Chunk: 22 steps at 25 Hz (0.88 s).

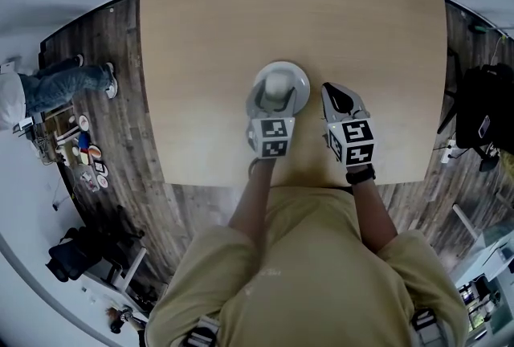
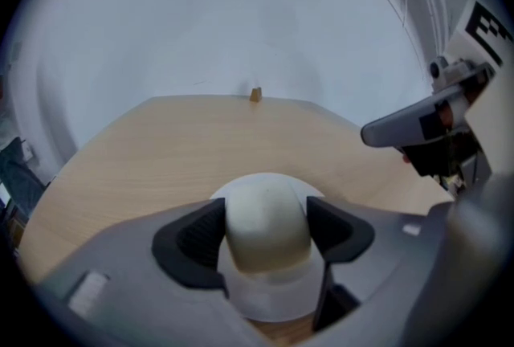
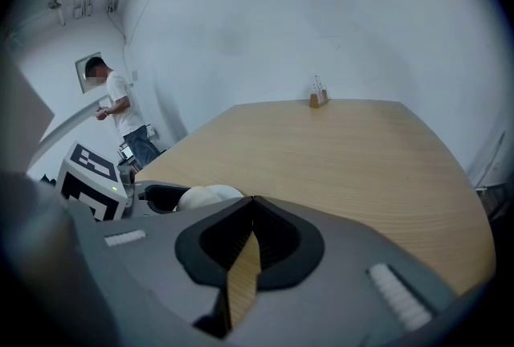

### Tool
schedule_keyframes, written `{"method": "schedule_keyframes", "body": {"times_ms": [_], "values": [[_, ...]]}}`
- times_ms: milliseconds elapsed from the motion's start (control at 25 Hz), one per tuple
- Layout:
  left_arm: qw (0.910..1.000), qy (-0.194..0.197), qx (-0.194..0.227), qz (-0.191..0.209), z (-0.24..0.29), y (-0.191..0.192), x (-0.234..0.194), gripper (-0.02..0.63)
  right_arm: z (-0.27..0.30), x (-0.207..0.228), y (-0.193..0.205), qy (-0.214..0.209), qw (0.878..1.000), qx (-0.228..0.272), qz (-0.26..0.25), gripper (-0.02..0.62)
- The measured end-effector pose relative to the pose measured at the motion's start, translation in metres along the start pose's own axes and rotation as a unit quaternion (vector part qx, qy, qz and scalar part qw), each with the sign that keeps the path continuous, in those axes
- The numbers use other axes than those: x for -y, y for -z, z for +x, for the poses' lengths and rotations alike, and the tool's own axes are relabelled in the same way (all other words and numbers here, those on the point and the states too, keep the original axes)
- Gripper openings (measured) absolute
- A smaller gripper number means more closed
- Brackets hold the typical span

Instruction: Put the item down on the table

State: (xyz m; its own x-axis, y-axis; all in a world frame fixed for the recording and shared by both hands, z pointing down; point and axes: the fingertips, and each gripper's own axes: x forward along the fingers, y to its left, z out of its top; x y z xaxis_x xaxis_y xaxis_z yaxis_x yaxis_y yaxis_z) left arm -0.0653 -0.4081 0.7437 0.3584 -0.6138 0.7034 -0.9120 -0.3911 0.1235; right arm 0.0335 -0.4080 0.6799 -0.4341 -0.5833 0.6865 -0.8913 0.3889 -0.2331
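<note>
The person is standing at the near edge of the tabletop [image 1: 289, 0] and is holding both grippers low over it, close to the middle of that edge. The left gripper [image 1: 277, 94] is gripping a round cream-coloured item [image 2: 267, 217] by its two sides. Its jaws are standing at a middle width and are pressing on the item from left and right. Under the item a white plate [image 1: 300, 77] is lying on the tabletop. The item is resting on the plate or hanging just above it; I cannot tell which. I think the side grip is chosen so that the item is going down level and not rolling. The right gripper [image 1: 336, 96] is hanging just beside it, on the right. Its jaws are closed tip to tip with nothing between them, probably so that it is not standing in the way.
</note>
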Motion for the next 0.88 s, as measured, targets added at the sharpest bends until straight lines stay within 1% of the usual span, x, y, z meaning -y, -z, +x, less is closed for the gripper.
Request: {"method": "schedule_keyframes", "body": {"times_ms": [160,320,400,480,640,680,720,880], "values": [[0.9999,0.002,-0.007,0.012,0.003,0.006,0.004,0.318,-0.006,-0.001,-0.003,0.001,1.000,0.005,-0.003,0.006],[0.9997,0.016,-0.009,0.018,0.004,0.003,0.008,0.307,-0.013,-0.004,-0.012,0.002,1.000,0.014,-0.012,0.006],[0.9996,0.014,-0.006,0.024,-0.001,-0.006,0.007,0.327,-0.019,-0.005,-0.020,0.001,1.000,0.024,-0.016,0.006],[0.9995,0.007,0.011,0.027,-0.011,-0.024,0.004,0.333,-0.027,-0.008,-0.029,-0.001,0.999,0.038,-0.021,0.006],[0.9983,-0.012,0.056,0.009,-0.042,-0.053,0.005,0.331,-0.051,-0.015,-0.042,-0.007,0.997,0.064,-0.032,0.006],[0.9975,-0.017,0.068,0.007,-0.053,-0.061,0.007,0.318,-0.059,-0.016,-0.045,-0.008,0.997,0.071,-0.034,0.006],[0.9964,-0.022,0.082,0.006,-0.064,-0.069,0.009,0.290,-0.067,-0.017,-0.049,-0.009,0.996,0.078,-0.036,0.006],[0.9901,-0.047,0.132,0.015,-0.110,-0.103,0.019,0.222,-0.103,-0.018,-0.067,-0.013,0.992,0.117,-0.047,0.006]]}}
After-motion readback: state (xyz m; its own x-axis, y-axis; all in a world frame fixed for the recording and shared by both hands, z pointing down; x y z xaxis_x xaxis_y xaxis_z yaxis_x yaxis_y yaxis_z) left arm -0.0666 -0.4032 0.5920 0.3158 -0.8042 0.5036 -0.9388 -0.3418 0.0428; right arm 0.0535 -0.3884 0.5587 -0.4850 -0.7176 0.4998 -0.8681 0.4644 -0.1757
